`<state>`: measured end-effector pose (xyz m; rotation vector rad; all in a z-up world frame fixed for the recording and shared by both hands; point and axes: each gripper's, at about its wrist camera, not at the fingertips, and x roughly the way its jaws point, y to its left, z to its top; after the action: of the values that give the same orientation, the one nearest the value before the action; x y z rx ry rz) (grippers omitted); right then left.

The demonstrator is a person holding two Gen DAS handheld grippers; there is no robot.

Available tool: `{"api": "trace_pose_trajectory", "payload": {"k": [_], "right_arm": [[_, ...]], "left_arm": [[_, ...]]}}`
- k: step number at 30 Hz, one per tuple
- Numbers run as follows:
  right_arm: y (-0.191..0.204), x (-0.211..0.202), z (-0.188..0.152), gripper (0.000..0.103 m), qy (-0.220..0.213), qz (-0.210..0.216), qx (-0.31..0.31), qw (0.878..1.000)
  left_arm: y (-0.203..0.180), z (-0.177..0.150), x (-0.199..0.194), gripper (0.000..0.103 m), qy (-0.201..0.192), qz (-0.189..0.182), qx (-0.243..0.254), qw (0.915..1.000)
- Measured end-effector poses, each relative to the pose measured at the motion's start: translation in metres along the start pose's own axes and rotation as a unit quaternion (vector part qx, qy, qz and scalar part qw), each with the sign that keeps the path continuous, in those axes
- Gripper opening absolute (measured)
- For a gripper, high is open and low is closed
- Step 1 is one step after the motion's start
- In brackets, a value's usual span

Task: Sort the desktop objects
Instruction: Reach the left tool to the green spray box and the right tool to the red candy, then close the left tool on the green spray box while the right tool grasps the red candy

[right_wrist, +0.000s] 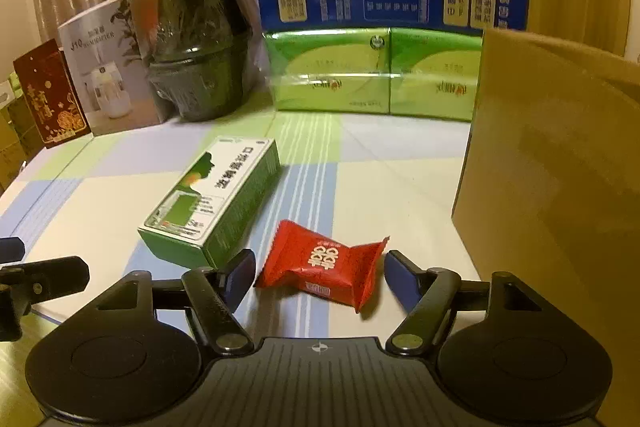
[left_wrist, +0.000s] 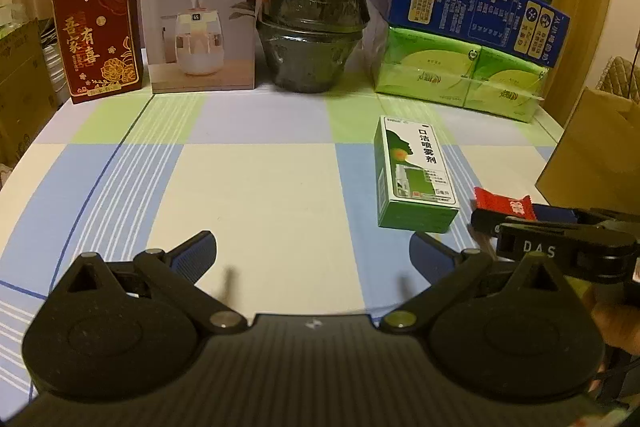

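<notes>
A red candy packet (right_wrist: 324,264) lies on the checked tablecloth between the open fingers of my right gripper (right_wrist: 320,273), which straddle it without clamping it. It also shows in the left wrist view (left_wrist: 505,203), behind the right gripper's body. A small green and white spray box (right_wrist: 214,199) lies flat just left of the packet and shows in the left wrist view (left_wrist: 414,173) too. My left gripper (left_wrist: 316,253) is open and empty, low over the cloth, left of the spray box.
A brown cardboard box (right_wrist: 560,195) stands close on the right. Along the back stand a red gift box (left_wrist: 96,35), a humidifier box (left_wrist: 200,19), stacked black bowls (left_wrist: 316,11), green tissue packs (left_wrist: 460,75) and blue (left_wrist: 480,7) and dark green boxes on top.
</notes>
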<state>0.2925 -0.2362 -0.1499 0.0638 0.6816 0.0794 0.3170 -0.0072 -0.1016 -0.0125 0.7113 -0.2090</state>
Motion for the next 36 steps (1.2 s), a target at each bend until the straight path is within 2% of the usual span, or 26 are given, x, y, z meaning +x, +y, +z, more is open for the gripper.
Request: {"api": "trace_pose_trajectory", "payload": {"k": [6,8,14,21,26,31,36], "right_arm": [[-0.003,0.003,0.002,0.062,-0.002,0.001,0.012,1.0],[-0.002,0.002,0.002,0.054,-0.003,-0.001,0.008,1.0],[-0.001,0.001,0.002,0.045,-0.002,-0.001,0.001,1.0],[-0.003,-0.002,0.001,0.044,-0.004,-0.006,0.003,1.0],[-0.01,-0.003,0.003,0.044,-0.002,-0.009,0.008,1.0],[-0.015,-0.004,0.003,0.044,0.0,-0.011,0.019,1.0],[-0.022,-0.004,0.004,0.044,0.001,-0.013,0.033,0.999]], "left_arm": [[-0.001,0.001,0.003,0.101,0.001,-0.005,-0.002,1.0],[-0.002,0.0,0.004,0.101,0.003,-0.005,0.002,1.0],[-0.005,-0.001,0.005,0.101,0.004,-0.009,0.004,0.9999],[-0.013,0.006,0.011,0.1,-0.006,-0.026,0.018,0.9995],[-0.025,0.015,0.018,0.093,-0.014,-0.042,0.03,0.9986],[-0.045,0.024,0.03,0.09,-0.023,-0.058,0.042,0.9972],[-0.055,0.023,0.047,0.078,-0.021,-0.062,0.026,0.9975]]}}
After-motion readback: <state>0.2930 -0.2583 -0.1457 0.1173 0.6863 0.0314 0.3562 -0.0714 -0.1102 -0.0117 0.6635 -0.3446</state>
